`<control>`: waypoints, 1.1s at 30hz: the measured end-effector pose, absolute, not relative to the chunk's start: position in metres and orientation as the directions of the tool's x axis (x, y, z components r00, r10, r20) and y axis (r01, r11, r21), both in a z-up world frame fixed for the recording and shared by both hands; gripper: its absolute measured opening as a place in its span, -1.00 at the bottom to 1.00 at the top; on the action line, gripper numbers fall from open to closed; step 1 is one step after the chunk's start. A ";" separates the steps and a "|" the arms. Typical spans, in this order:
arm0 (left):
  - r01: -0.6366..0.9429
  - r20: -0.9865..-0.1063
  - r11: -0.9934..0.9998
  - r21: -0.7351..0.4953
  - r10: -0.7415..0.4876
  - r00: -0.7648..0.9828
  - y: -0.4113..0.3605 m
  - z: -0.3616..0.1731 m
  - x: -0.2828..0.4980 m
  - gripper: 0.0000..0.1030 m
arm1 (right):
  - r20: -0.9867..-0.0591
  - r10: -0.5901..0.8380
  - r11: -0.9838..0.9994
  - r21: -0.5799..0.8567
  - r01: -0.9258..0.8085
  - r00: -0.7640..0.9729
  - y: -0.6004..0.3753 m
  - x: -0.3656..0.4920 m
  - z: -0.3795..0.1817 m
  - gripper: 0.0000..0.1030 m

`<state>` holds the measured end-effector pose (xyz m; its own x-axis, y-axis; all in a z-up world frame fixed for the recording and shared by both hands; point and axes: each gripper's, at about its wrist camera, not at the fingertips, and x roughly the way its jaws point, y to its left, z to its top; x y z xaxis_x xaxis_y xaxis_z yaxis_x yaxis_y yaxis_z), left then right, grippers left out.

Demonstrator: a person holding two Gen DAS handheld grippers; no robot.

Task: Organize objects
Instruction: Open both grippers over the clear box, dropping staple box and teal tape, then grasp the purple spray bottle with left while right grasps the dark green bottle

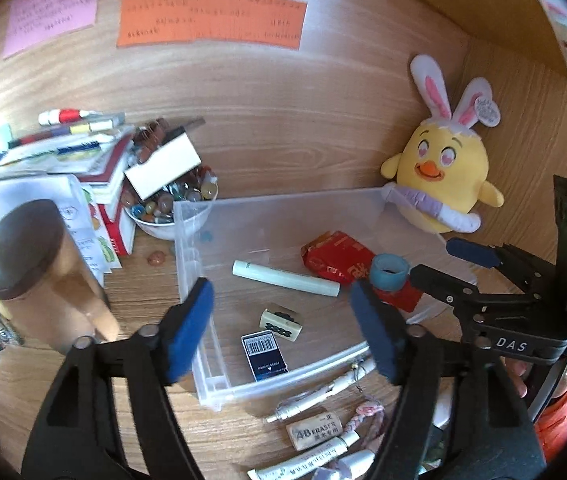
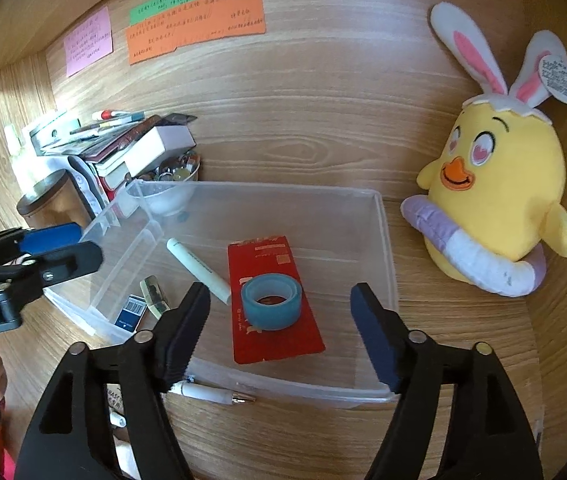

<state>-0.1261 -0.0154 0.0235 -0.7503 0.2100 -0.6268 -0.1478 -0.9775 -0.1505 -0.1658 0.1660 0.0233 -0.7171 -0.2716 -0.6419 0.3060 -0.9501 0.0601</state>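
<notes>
Clear glossy plastic bin (image 2: 385, 240) on matt wood-grain desk (image 2: 323, 140)

Wood-grain desk (image 2: 323, 440) and back panel (image 2: 323, 100), brightly lit, sticky notes (image 2: 195, 24) above.

We look down and forward from each hand, close over the desk. Both our views share the clear box (image 1: 219, 390) (image 2: 383, 240).

A yellow plush chick (image 2: 495, 196) with rabbit ears is propped against the wooden back wall (image 2: 323, 100) at the right. Pink (image 2: 88, 42), green (image 2: 175, 0) and orange (image 2: 197, 26) handwritten notes are stuck on that wall. At the left, a stack of books (image 1: 55, 152) is seen beside a bowl of beads (image 1: 167, 204), with a white box (image 1: 163, 166) laid across the bowl.
</notes>
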 end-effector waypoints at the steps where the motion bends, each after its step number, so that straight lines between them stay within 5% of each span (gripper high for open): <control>1: -0.144 -0.623 -0.979 -0.144 0.203 -0.756 -0.016 0.026 -0.122 0.58 | -0.637 -0.278 -0.949 0.068 0.307 -0.719 0.168 -0.163 0.027 0.49; 6: -0.134 -0.598 -0.985 -0.105 0.170 -0.783 -0.017 0.036 -0.099 0.87 | -0.617 -0.287 -0.948 0.075 0.309 -0.733 0.175 -0.145 0.038 0.58; 18: -0.134 -0.679 -0.989 -0.063 0.140 -0.721 -0.015 0.000 -0.059 0.89 | -0.632 -0.329 -0.936 0.121 0.330 -0.702 0.184 -0.097 0.026 0.60; 33: -0.127 -0.748 -0.979 -0.159 0.204 -0.631 -0.021 -0.049 -0.019 0.89 | -0.701 -0.361 -0.909 0.117 0.400 -0.615 0.159 -0.032 -0.021 0.60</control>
<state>-0.0188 -0.0214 -0.0490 -0.6313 0.2036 -0.7484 -0.1272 -0.9790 -0.1591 -0.0322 0.1590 -0.0212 -0.6152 -0.3606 -0.7010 0.3998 -0.9091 0.1168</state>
